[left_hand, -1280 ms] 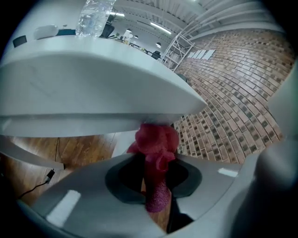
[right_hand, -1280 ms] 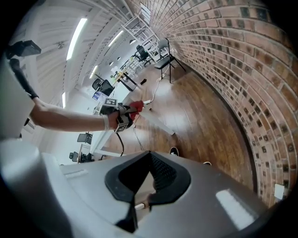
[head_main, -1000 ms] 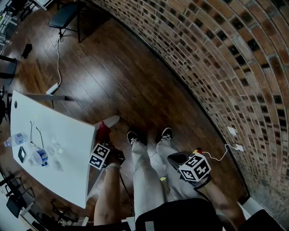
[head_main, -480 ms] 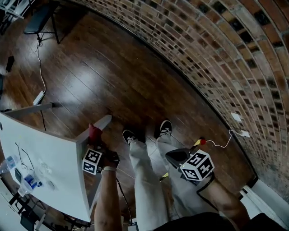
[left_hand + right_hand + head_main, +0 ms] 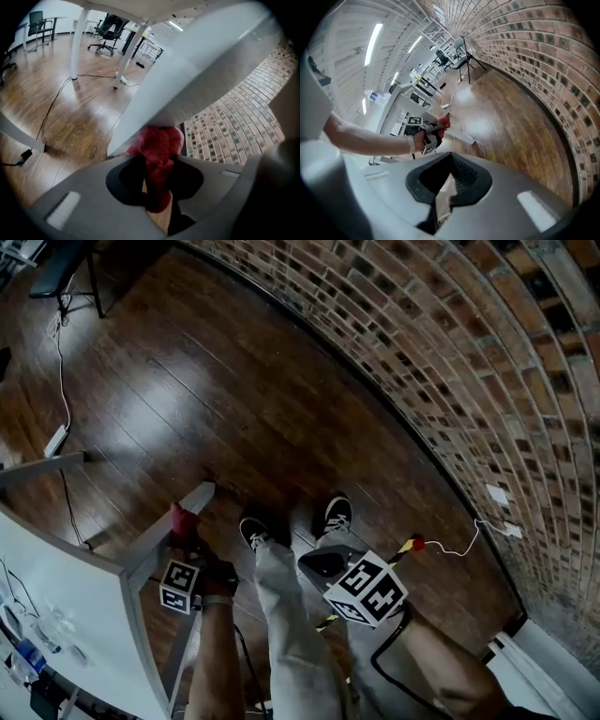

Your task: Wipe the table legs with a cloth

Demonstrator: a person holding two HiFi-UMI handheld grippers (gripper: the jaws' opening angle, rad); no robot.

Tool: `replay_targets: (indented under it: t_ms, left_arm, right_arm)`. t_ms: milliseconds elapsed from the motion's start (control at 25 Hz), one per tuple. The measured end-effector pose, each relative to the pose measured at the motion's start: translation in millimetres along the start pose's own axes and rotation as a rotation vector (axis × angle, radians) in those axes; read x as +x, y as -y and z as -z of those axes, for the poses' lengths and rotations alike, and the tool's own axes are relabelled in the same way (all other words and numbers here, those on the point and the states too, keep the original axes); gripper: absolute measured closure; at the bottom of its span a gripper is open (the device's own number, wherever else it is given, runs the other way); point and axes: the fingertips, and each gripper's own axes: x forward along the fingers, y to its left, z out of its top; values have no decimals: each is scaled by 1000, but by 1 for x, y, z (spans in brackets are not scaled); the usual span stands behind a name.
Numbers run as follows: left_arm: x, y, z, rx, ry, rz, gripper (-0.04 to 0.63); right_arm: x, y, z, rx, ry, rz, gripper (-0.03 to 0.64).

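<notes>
- The left claw [image 5: 157, 173] pinches a red cloth [image 5: 158, 140]. The cloth fills the gap between the jaws and bunches out past the tips.
- That bunched end presses on the underside of a white, slanting leg [image 5: 187, 79], straight ahead of the tips.
- In the head view the leg runs aslant from the tabletop [image 5: 56, 615] down to the floor [image 5: 206, 381]. The left claw meets the leg near its lower end, and the leg's foot lies just beyond the tips.
- The left claw's marker cube [image 5: 178, 585] sits behind the jaws, toward the person, with a hand [image 5: 217, 579] around the handle beside it.
- The right claw [image 5: 447, 176] has its jaws pressed together with nothing between them.
- It is held over the person's thigh [image 5: 375, 652], to the right of the left claw and well apart from the leg, touching nothing.
- In the right gripper view, the left claw and the cloth on the leg show ahead of the shut jaws and a little to the left.
- Two shoes [image 5: 337, 514] stand on the floor ahead of the claws, between them.
- A brick wall [image 5: 469, 381] curves along the right of the right claw.
- A thin cable [image 5: 455, 547] lies on the floor just beyond that claw, toward the wall.
</notes>
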Motion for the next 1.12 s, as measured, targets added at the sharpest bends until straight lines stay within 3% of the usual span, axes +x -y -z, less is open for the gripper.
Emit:
replay_targets:
  t_ms: [200, 440, 840, 1120]
  left_arm:
    - [28, -27, 11, -40, 9, 6, 514]
    - [59, -55, 27, -85, -19, -2, 514]
    - [126, -109, 56, -103, -12, -19, 514]
    - [186, -153, 81, -125, -23, -31, 514]
  right_arm:
    - [37, 21, 6, -18, -30, -8, 623]
    - [62, 50, 28, 33, -57, 7, 623]
    - [107, 98, 31, 93, -22, 5, 623]
    - [156, 130, 33, 56, -39, -9, 623]
